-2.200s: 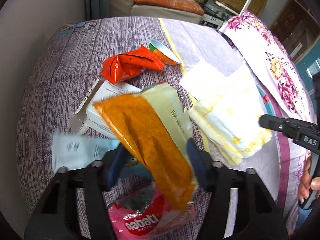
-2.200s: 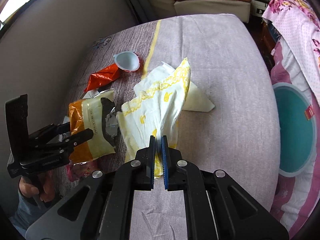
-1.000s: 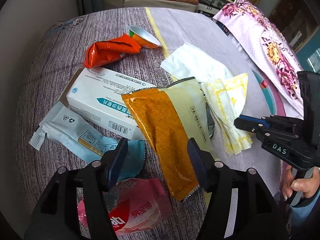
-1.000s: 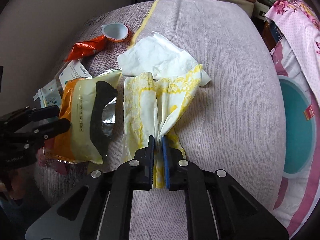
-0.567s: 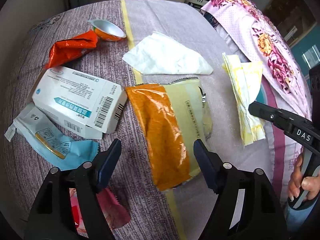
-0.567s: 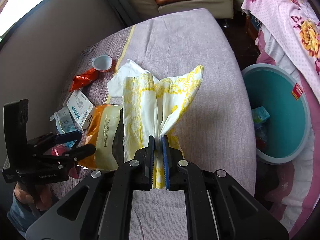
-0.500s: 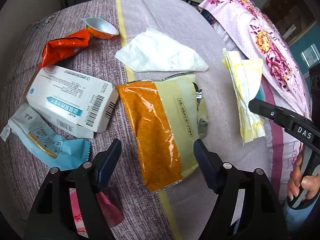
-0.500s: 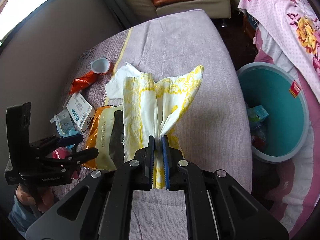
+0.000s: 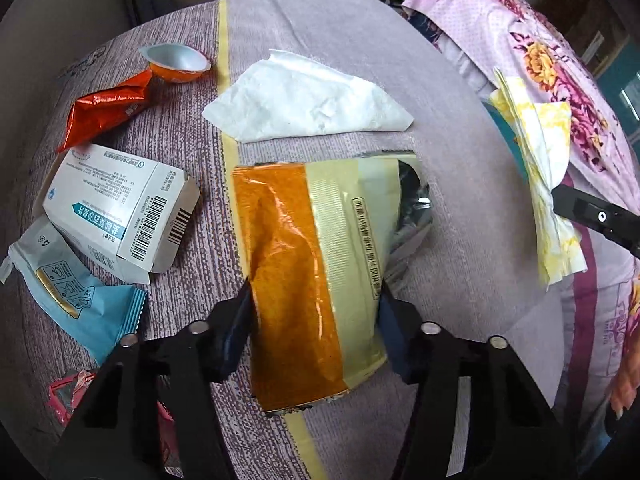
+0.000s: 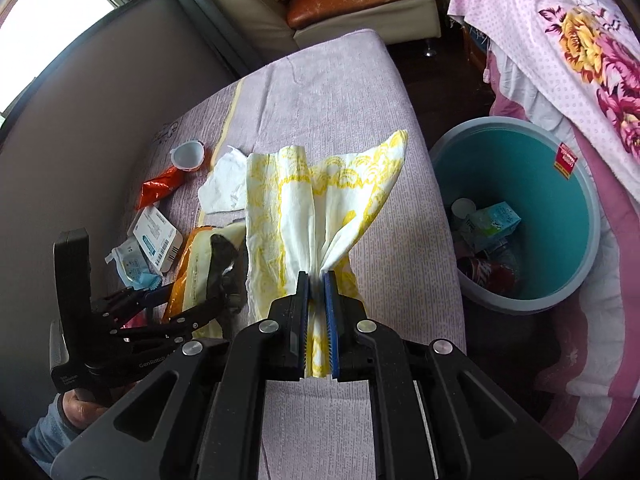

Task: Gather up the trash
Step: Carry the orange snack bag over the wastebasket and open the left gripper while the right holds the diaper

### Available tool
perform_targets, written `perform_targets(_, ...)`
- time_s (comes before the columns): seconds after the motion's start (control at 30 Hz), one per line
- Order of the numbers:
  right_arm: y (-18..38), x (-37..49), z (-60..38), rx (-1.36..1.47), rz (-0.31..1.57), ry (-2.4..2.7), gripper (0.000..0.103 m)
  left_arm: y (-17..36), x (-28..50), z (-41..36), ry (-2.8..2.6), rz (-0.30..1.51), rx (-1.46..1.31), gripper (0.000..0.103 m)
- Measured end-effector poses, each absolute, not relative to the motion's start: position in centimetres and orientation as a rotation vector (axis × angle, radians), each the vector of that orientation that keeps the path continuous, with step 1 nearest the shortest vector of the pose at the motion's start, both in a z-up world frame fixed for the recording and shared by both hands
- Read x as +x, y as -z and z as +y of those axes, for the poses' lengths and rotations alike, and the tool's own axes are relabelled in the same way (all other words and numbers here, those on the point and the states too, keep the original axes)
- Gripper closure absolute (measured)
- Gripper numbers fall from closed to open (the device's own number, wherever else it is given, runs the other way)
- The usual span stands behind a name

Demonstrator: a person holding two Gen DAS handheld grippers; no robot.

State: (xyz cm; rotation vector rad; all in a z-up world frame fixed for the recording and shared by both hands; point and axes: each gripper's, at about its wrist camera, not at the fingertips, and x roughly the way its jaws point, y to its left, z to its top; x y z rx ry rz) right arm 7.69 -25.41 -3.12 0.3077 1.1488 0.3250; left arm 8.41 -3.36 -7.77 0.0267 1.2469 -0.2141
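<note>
Right gripper (image 10: 317,280) is clamped on the yellow-printed napkin (image 10: 320,204), lifted above the purple tablecloth (image 10: 320,92). Only its own camera shows the teal bin (image 10: 576,216) beside the table, with a carton and other trash inside. Left gripper (image 9: 314,312) has its jaws apart, straddling the orange snack bag (image 9: 304,264); its view adds a white tissue (image 9: 308,100), medicine box (image 9: 120,208) and blue wrapper (image 9: 76,296).
</note>
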Motion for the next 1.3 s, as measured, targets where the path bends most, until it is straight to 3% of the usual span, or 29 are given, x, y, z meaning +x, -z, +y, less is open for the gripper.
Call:
perform_targets(0.17, 2.8, 7.7, -26.2, 0.334, 1.129, -0.315, 0.095, 5.9, 7.4, -3.8, 0.250, 1.187, 0.042, 0.059)
perform_targets(0.47, 1.5, 8.2, -29.6, 0.371, 1.075, -0.258, 0.095, 3.3, 9.2, -6.5, 0.295, 1.139, 0.062, 0.059)
perform_targets(0.83, 0.4, 7.6, -38.6, 0.476, 0.998, -0.090, 0.095, 1.6, 13.2, -15.7, 0.426, 1.106, 0.125, 0.059)
perform_targets(1.3, 2.4, 7.3, -44.8, 0.544, 1.015, 0.028, 0.095, 5.5, 15.9, -25.2, 0.535, 1.179, 0.229, 0.058)
